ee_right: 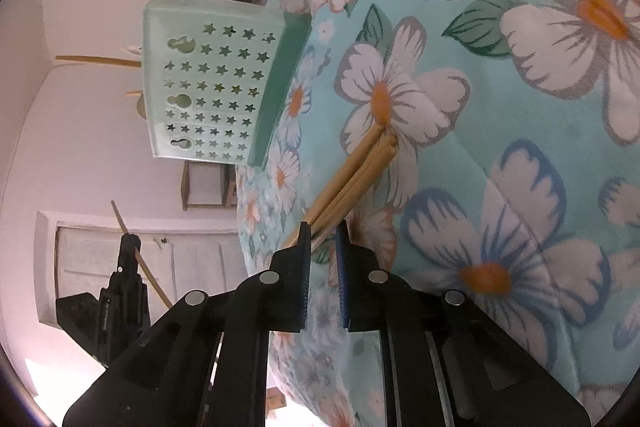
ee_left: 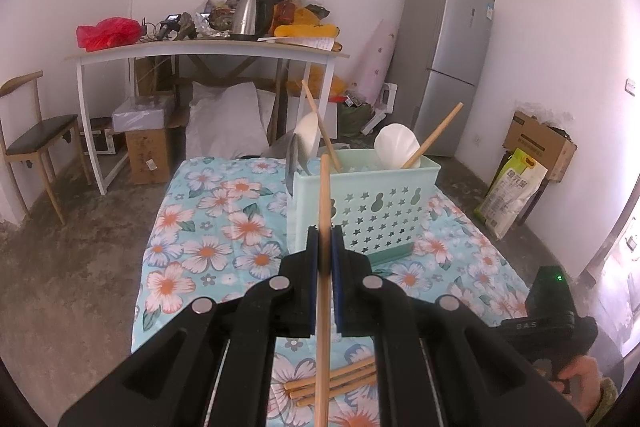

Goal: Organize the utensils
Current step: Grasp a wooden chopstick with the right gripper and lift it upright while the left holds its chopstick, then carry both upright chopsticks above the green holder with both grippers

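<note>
My left gripper (ee_left: 325, 239) is shut on one wooden chopstick (ee_left: 324, 195), which stands nearly upright in front of the mint star-punched basket (ee_left: 384, 211). The basket holds white spoons (ee_left: 396, 147), more chopsticks (ee_left: 434, 135) and a metal utensil. On the floral cloth, a bundle of loose chopsticks (ee_right: 352, 179) lies near the table edge. My right gripper (ee_right: 323, 231), rolled on its side, has its narrow jaws closed on the near ends of that bundle. In the right wrist view the basket (ee_right: 208, 87) appears sideways, with the left tool (ee_right: 128, 239) beyond it.
The floral-cloth table (ee_right: 520, 147) drops off close to the bundle. Behind stand a cluttered desk (ee_left: 208, 47), a chair (ee_left: 36, 135), a grey fridge (ee_left: 448, 67), a cardboard box (ee_left: 536, 139) and a bag (ee_left: 512, 191). A hand (ee_left: 576, 371) is at lower right.
</note>
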The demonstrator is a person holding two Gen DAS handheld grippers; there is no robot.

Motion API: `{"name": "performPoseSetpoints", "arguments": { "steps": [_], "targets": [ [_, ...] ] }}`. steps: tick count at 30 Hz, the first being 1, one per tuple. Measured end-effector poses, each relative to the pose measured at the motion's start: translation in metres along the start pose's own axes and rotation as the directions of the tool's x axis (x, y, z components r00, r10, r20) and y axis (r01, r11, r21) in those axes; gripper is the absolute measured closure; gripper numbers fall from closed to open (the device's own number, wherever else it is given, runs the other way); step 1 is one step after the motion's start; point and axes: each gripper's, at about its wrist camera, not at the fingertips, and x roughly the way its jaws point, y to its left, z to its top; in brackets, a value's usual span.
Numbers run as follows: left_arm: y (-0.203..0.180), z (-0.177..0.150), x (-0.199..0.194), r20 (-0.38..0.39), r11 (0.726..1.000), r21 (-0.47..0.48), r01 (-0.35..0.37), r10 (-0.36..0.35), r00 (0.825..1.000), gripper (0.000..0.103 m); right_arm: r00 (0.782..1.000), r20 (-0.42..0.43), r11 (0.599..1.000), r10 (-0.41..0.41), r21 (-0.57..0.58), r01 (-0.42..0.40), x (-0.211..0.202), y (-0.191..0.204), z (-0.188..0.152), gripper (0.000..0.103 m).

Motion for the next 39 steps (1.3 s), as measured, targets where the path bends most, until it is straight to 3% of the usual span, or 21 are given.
{"name": "performPoseSetpoints", "arguments": {
  "steps": [7, 16, 20, 28, 39],
  "targets": [
    [-0.001, 0.0, -0.001, -0.006, 1.0, 0.013, -0.006, 0.006, 1.0, 0.097, 0.999, 0.042, 0.996, -0.003, -0.089, 0.007, -0.019, 0.022, -0.007, 0.094],
    [-0.015, -0.003, -0.004, -0.034, 0.997, 0.076, -0.015, 0.018, 0.999, 0.097, 0.99, 0.142, 0.957, -0.01, -0.285, 0.05, -0.04, 0.067, -0.013, 0.097],
    [-0.031, -0.002, 0.001, -0.052, 0.987, 0.152, -0.058, 0.066, 0.996, 0.097, 0.987, 0.163, 0.947, -0.004, -0.318, 0.056, -0.047, 0.071, -0.013, 0.097],
    [-0.055, -0.002, 0.011, -0.018, 0.926, 0.318, -0.204, 0.221, 0.975, 0.097, 0.984, 0.177, 0.943, 0.009, -0.329, 0.051, -0.066, 0.067, -0.011, 0.098],
    [-0.051, 0.002, 0.015, -0.034, 0.912, 0.327, -0.247, 0.272, 0.962, 0.097, 0.984, 0.18, 0.938, 0.016, -0.345, 0.048, -0.074, 0.071, -0.015, 0.098]
  ]
}}
